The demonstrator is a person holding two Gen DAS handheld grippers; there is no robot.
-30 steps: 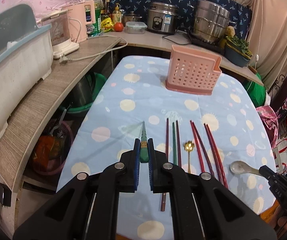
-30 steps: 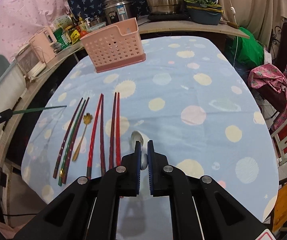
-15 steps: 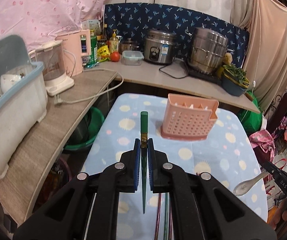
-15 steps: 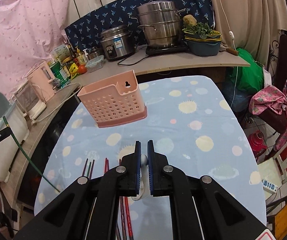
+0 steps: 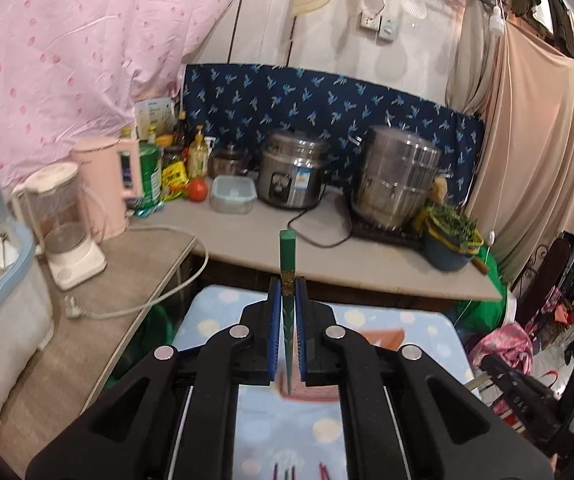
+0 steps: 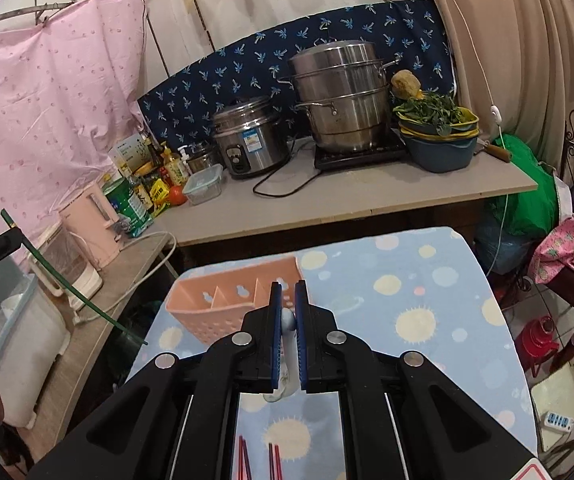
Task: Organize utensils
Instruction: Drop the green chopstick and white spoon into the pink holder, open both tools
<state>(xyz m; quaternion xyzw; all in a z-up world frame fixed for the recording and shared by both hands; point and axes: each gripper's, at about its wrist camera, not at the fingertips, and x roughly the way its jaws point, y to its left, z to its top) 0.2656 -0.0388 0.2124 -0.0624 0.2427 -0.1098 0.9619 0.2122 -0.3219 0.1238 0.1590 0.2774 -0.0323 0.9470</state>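
Green chopstick (image 5: 287,256): clamped between the left gripper (image 5: 287,300) pads, thick end poking out past the fingertips, thin end trailing back under them.
White spoon (image 6: 287,320): pinched in the right gripper (image 6: 287,300), jaws closed tight on the handle.
Pink basket (image 6: 223,304): on the dotted tablecloth (image 6: 427,320), just ahead-left of the right fingertips.
Red chopsticks (image 6: 243,460): on cloth, below the right gripper.
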